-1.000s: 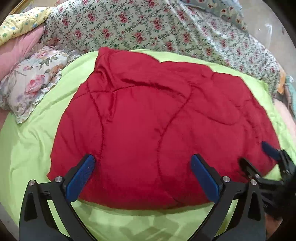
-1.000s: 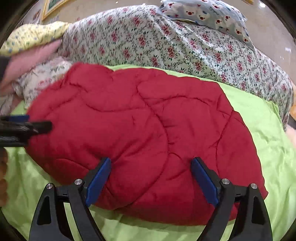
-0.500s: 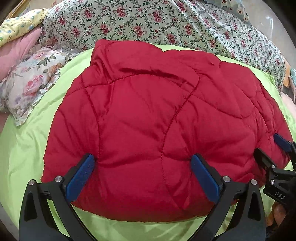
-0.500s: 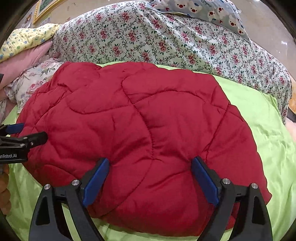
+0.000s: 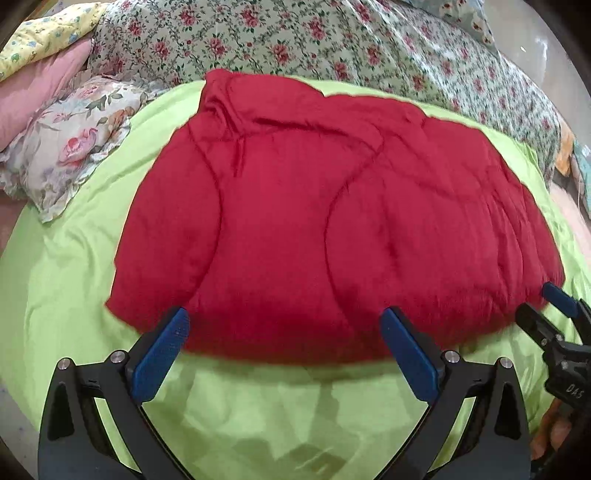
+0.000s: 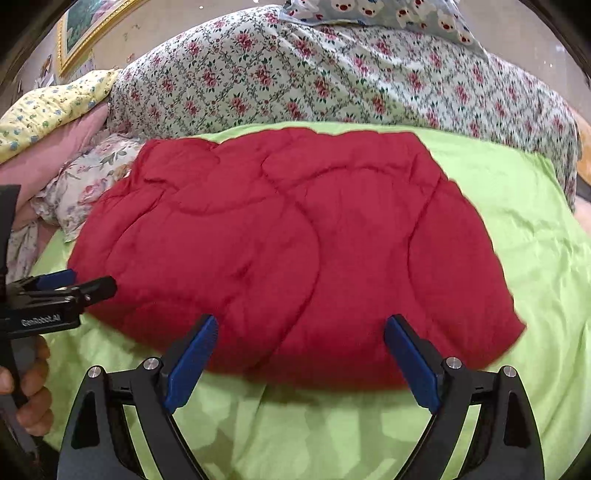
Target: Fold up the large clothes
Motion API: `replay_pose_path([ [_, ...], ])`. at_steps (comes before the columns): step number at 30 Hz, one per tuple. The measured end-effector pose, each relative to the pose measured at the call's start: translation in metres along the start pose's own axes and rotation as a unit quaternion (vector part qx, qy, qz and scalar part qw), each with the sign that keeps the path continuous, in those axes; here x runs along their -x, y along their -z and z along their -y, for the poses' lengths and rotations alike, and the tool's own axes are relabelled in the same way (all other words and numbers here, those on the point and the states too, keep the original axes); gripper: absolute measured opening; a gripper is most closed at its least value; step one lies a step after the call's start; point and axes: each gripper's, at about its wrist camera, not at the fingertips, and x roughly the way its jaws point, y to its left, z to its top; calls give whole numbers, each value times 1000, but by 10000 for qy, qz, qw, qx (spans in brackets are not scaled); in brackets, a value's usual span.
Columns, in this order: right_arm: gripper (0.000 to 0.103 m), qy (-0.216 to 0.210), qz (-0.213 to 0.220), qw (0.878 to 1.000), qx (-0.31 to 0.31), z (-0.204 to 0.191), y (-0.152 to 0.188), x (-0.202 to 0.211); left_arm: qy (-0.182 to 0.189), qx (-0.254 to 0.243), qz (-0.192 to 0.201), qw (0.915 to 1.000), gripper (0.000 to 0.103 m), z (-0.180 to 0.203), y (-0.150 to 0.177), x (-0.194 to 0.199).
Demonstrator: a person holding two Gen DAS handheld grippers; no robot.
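A red quilted padded garment lies folded and flat on the lime green sheet; it also shows in the right wrist view. My left gripper is open and empty, its blue pads just short of the garment's near edge. My right gripper is open and empty at the near edge, further right. Each gripper shows in the other's view: the right one at the garment's right corner, the left one at its left corner.
A floral pillow lies left of the garment. A rolled flower-print quilt runs along the back of the bed. A pink cushion and yellow cloth sit far left. A framed picture hangs behind.
Both grippers came in over the garment, then drew back toward me. More green sheet now shows in front of the near edge. Both stayed open.
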Motion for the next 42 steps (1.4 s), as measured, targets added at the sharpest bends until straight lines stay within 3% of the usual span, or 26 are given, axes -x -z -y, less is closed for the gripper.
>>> replay_pose_path([
  [12, 93, -56, -540, 9985, 13, -11, 33, 27, -141, -232, -170, 9995, 103, 6, 30, 28],
  [25, 95, -10, -424, 9990, -126, -11, 10, 53, -432, -260, 10, 9987, 103, 11, 13, 53],
  [42, 95, 36, -655, 9973, -327, -2, -18, 19, -494, -197, -69, 9986, 103, 17, -18, 28],
])
